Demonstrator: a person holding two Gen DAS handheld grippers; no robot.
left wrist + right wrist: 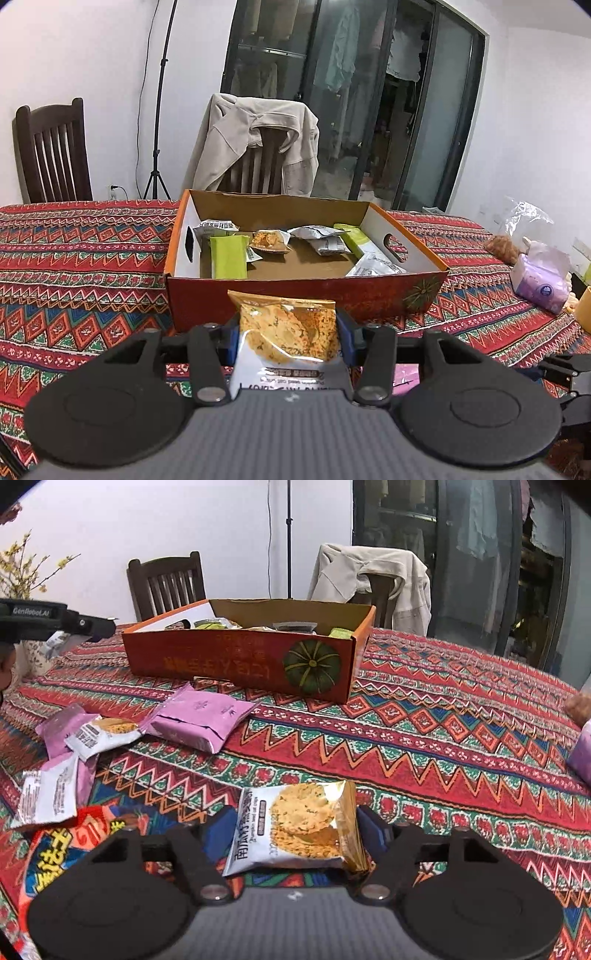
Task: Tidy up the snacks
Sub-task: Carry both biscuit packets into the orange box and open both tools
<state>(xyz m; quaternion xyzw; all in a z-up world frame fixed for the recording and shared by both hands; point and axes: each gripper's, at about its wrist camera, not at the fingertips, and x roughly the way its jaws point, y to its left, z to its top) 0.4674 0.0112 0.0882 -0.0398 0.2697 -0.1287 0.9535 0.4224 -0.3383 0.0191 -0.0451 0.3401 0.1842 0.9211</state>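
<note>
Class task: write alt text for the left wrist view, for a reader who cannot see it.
The left gripper holds a cracker packet before an open orange box of snack packets, on a red patterned tablecloth.

Tablecloth [424, 738]: woven cloth, matt, patterned. Box [369, 299]: cardboard, printed outer face with slight sheen, raw brown matt inside. Cracker packets [288, 332] [299, 827]: glossy plastic film, crinkled, partly clear. Purple packet [199, 716]: smooth plastic wrap, satin finish. Left gripper [288, 336] and right gripper [295, 834]: matt black plastic, metal rivets. Chair [55, 151]: dark polished wood. Jacket [258, 144]: soft matt cloth.
</note>
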